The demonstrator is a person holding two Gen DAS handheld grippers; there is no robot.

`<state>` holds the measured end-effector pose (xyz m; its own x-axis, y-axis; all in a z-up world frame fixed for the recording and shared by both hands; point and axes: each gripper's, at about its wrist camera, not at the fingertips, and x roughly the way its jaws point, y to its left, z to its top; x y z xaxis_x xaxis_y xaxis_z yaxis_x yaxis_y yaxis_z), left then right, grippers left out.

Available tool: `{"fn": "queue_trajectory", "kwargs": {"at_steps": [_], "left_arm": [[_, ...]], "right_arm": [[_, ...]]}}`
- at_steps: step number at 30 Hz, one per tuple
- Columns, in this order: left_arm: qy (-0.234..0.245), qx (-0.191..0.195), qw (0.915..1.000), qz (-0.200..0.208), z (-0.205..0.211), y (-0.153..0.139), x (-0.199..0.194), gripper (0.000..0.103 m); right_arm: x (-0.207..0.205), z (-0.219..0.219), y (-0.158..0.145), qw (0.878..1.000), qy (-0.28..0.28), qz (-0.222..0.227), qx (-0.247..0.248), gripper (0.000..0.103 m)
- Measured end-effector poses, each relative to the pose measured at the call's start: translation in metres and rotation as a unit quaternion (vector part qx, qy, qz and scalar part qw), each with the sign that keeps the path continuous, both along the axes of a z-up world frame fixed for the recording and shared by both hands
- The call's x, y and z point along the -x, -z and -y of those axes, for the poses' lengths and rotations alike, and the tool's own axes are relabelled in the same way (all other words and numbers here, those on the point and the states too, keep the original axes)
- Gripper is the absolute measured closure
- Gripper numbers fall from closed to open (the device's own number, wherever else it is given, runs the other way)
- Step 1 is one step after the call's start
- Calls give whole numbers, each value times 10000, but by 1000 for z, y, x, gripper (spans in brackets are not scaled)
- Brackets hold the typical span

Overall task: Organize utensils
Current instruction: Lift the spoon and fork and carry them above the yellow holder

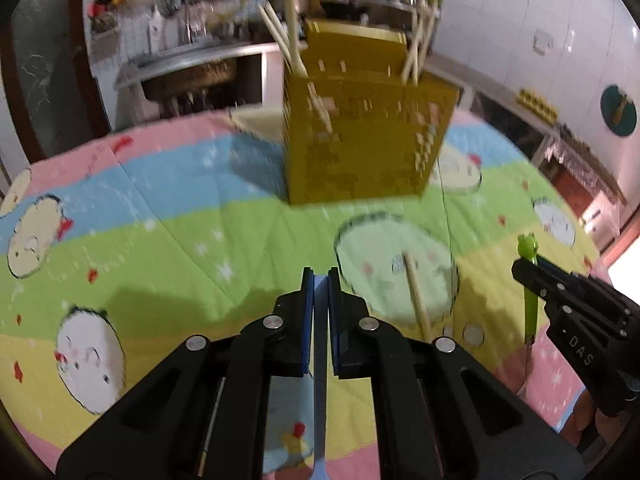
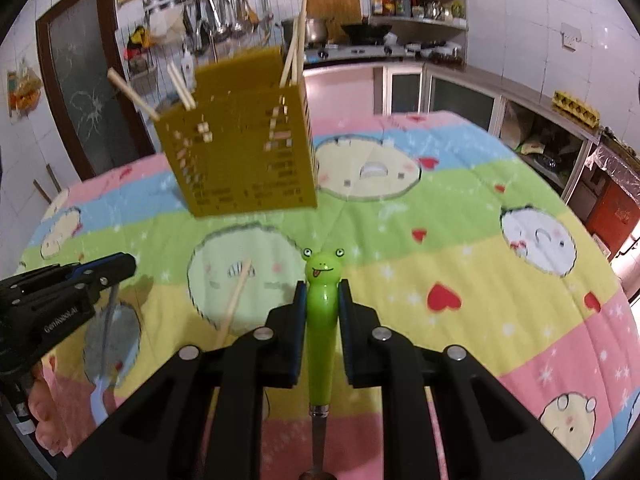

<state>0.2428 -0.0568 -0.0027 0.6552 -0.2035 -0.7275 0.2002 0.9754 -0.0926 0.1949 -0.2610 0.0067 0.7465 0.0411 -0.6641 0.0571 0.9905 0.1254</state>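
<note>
A yellow perforated utensil holder (image 1: 360,140) (image 2: 240,152) stands on the cartoon-print cloth with several wooden chopsticks (image 1: 294,28) sticking out of it. My left gripper (image 1: 320,276) is shut on the thin light-blue handle of a utensil (image 1: 320,360). In the right wrist view that blue utensil (image 2: 100,392) hangs down from the left gripper (image 2: 120,266). My right gripper (image 2: 323,286) is shut on a green frog-headed utensil (image 2: 322,312), also seen at the right of the left wrist view as the frog utensil (image 1: 530,280). One loose chopstick (image 1: 418,296) (image 2: 236,300) lies on the cloth between the grippers.
The striped pastel cloth (image 2: 460,240) covers the whole table. Behind it run a kitchen counter (image 2: 400,56), a corner shelf with bottles (image 2: 416,4), hanging ladles (image 2: 216,16) and a dark door (image 2: 88,80). A person's hand (image 2: 40,408) holds the left gripper.
</note>
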Motion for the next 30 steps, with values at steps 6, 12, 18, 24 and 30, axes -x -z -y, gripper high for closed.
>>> {"fn": "queue_trajectory", "kwargs": {"at_steps": [6,12,18,24,30], "left_arm": [[-148,137,9965,813,-10,-30,1,97],[-233,215,9897,1399,-17,-49,-3,97],[-278,339,9868,1559,-22,-52,-18,97],[-208,282,9834,1781,-17,-53,-26,97],[-112,285,9800,1967,-10,-56,-31,97]], "right_arm": [[-7,1,-12,9985,74,534,-6,87],[-17,-3,-23,9939,72,1092,139,87],[-35,-6,-27,9890,28,1445,325,87],[-41,-6,-36,9809,28,1916,342,87],[-48,-2,-36,9752,44,2193,305,87]]}}
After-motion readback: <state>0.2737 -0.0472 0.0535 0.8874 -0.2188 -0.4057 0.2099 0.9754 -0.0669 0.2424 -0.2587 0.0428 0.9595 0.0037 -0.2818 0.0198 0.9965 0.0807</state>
